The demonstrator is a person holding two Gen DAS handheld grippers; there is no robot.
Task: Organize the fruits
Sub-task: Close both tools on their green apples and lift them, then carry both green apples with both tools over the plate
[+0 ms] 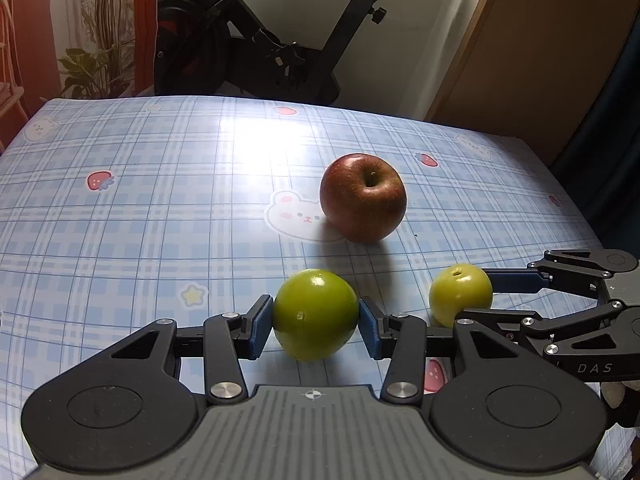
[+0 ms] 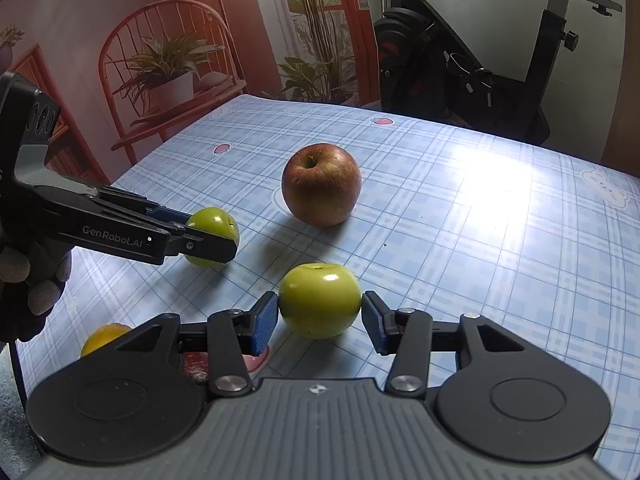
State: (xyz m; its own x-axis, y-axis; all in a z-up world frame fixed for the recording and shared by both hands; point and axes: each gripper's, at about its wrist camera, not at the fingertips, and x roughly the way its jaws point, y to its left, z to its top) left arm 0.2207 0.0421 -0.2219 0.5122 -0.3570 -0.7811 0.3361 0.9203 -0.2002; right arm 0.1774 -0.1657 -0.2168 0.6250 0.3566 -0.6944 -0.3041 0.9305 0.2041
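Two green fruits and a red apple (image 1: pixel 363 197) (image 2: pixel 321 184) are on the blue checked tablecloth (image 1: pixel 160 200). My left gripper (image 1: pixel 316 320) (image 2: pixel 208 232) is shut on one green fruit (image 1: pixel 316 304) (image 2: pixel 212 220), with both blue pads against its sides, low over the cloth. Just to its right, my right gripper (image 2: pixel 320 316) (image 1: pixel 472 296) is shut on the other green fruit (image 2: pixel 318 296) (image 1: pixel 456 288), its fingers flanking it. The red apple stands upright, free, a little beyond both grippers.
An orange-yellow fruit (image 2: pixel 104 338) lies near the table's front left edge, partly hidden behind my right gripper's body. A gloved hand (image 2: pixel 24 280) holds the left gripper. An exercise bike (image 1: pixel 248 40) stands behind the table's far edge.
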